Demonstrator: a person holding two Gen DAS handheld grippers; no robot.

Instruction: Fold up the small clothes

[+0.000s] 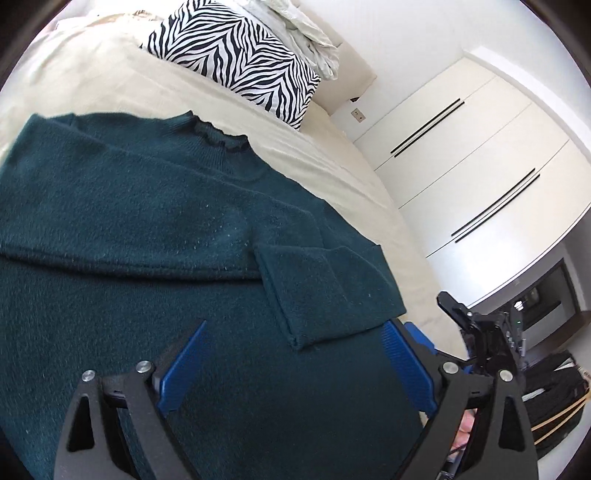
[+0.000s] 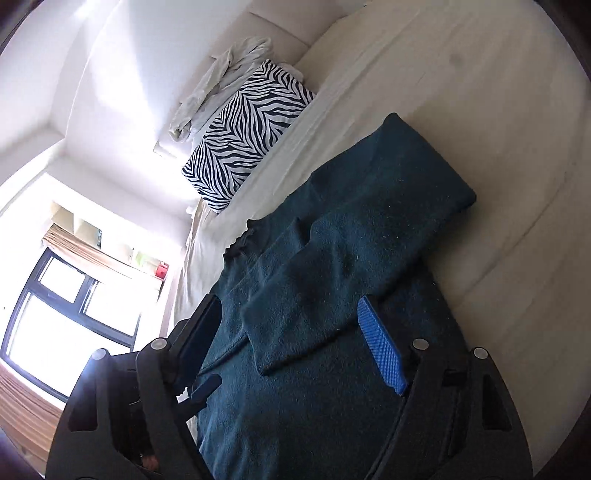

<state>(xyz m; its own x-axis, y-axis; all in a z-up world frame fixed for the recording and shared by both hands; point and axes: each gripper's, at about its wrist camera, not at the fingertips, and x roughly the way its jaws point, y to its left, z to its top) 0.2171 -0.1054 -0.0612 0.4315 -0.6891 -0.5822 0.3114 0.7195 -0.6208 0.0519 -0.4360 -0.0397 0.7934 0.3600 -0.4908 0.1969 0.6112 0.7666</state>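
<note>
A dark teal knit sweater (image 1: 155, 206) lies flat on a cream bed (image 1: 110, 81), its collar toward the pillow, with both sleeves folded across the body. One cuff (image 1: 325, 291) lies just ahead of my left gripper (image 1: 295, 347), which is open and empty low over the sweater's lower part. In the right wrist view the sweater (image 2: 351, 258) fills the middle, and my right gripper (image 2: 291, 328) is open and empty above a folded sleeve end (image 2: 295, 332). The right gripper also shows in the left wrist view (image 1: 480, 325), beside the bed edge.
A zebra-print pillow (image 1: 236, 55) and crumpled white cloth (image 1: 310, 33) lie at the head of the bed. White wardrobe doors (image 1: 472, 155) stand to the right. A window (image 2: 66, 314) lies beyond the bed edge in the right wrist view.
</note>
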